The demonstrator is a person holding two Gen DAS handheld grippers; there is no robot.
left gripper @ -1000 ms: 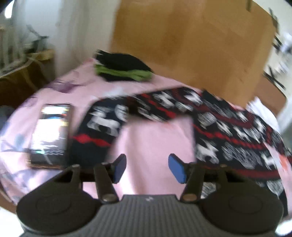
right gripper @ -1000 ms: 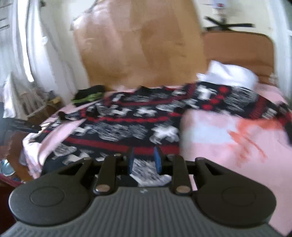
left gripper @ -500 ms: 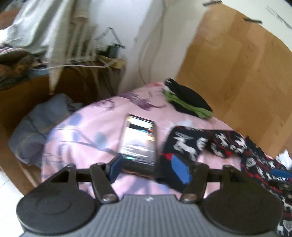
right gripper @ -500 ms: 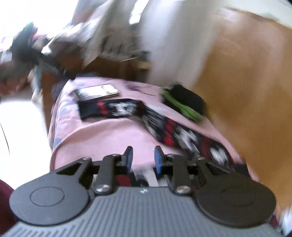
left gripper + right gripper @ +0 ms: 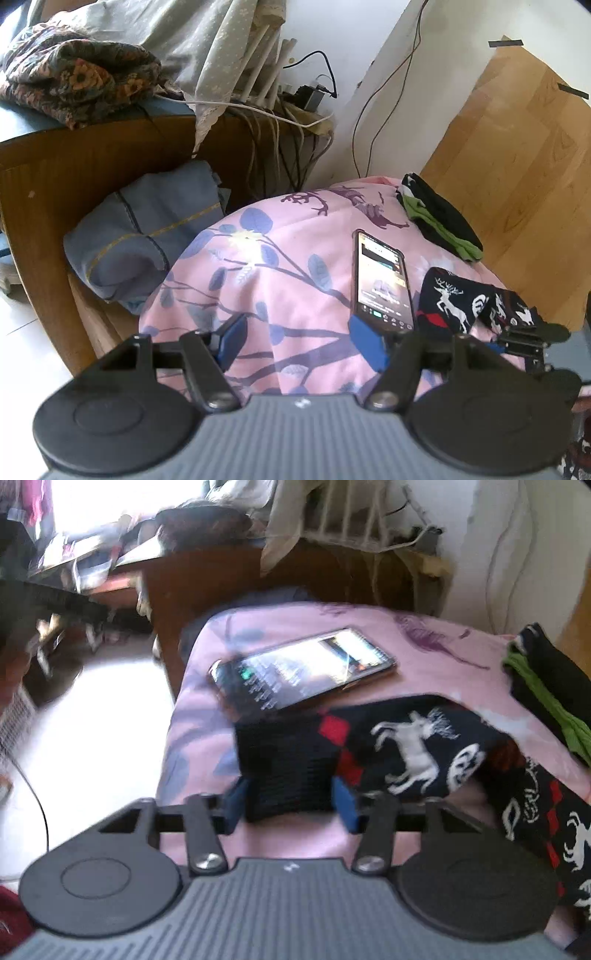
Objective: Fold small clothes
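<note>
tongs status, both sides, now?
Left tongs: open, just been opening, nothing between them.
Right tongs: apart, with the sweater cuff between them; too blurred to tell if the pads press it.

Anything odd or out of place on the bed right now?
Yes: a phone, screen lit, lies on the pink sheet right beside the sweater sleeve, inside the folding area. It doesn't belong with the clothes and could get caught in a fold.
</note>
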